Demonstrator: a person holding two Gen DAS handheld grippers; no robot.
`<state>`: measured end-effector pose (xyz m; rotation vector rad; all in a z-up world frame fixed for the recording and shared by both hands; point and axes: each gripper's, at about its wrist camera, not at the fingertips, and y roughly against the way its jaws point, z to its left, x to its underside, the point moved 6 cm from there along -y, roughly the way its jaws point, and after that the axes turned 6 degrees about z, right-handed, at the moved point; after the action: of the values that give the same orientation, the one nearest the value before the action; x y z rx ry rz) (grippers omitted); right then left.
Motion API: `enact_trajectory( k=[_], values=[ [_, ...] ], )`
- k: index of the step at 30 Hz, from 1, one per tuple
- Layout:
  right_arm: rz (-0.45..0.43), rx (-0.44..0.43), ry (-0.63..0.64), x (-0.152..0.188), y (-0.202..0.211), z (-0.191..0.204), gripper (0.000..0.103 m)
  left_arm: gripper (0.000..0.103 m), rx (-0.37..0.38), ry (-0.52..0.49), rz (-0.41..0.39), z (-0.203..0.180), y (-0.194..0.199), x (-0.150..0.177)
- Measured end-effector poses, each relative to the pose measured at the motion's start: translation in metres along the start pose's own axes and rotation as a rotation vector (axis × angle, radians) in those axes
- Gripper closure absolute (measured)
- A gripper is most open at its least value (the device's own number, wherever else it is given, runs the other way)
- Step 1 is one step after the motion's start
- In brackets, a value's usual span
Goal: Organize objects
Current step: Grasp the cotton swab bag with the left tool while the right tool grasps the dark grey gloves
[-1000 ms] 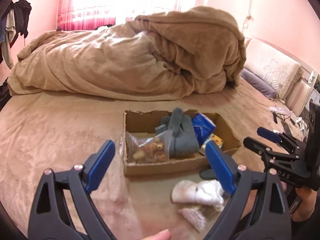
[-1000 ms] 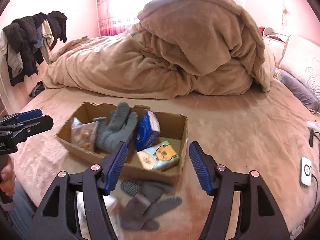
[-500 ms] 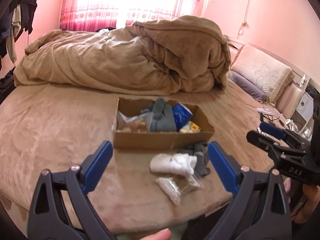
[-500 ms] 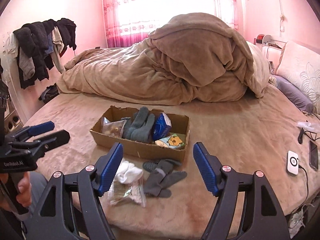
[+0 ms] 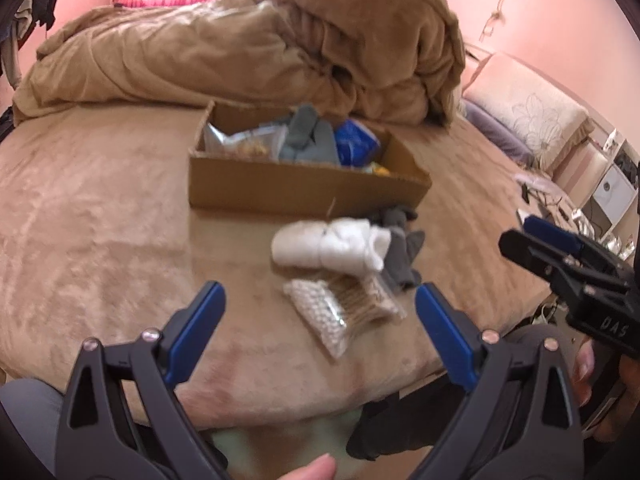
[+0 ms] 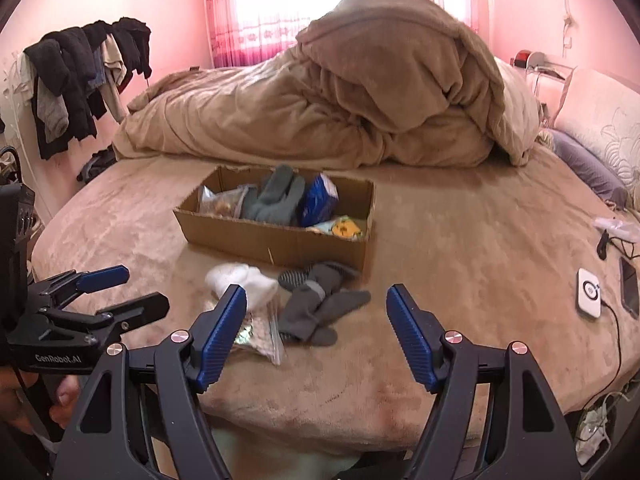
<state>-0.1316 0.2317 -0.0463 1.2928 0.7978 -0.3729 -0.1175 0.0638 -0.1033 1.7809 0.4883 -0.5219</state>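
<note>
A cardboard box (image 5: pixel 304 192) (image 6: pixel 280 240) sits on the bed and holds a snack bag, grey gloves (image 6: pixel 276 196), a blue packet (image 6: pixel 318 200) and a yellow-printed pack. In front of it lie white socks (image 5: pixel 332 248) (image 6: pixel 240 280), dark grey socks (image 6: pixel 316 304) (image 5: pixel 400 256) and a clear bag of small items (image 5: pixel 340 308) (image 6: pixel 256 332). My left gripper (image 5: pixel 320 320) is open and empty, near the clear bag. My right gripper (image 6: pixel 316 320) is open and empty, before the grey socks.
A heaped brown duvet (image 6: pixel 360 100) fills the far half of the bed. Pillows (image 5: pixel 532 120) lie at the right. A white charger (image 6: pixel 589 292) and cables lie near the bed's right edge. Clothes hang on a rack (image 6: pixel 80 76) at left.
Both grippers have pulled back from the box toward the bed's near edge. The socks and clear bag, once partly hidden, now lie in full view. Both stay open.
</note>
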Motion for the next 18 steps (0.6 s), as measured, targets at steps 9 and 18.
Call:
enact_trajectory(
  k=[9,18],
  values=[
    [0.054,-0.013,-0.009,0.009,-0.036,-0.008,0.027,0.006,-0.008,-0.073,0.039,-0.006,-0.046,0.015],
    [0.107,-0.023,-0.017,0.010,-0.078,-0.014,0.027,0.006,-0.031,-0.127,0.073,-0.004,-0.077,0.019]
  ],
)
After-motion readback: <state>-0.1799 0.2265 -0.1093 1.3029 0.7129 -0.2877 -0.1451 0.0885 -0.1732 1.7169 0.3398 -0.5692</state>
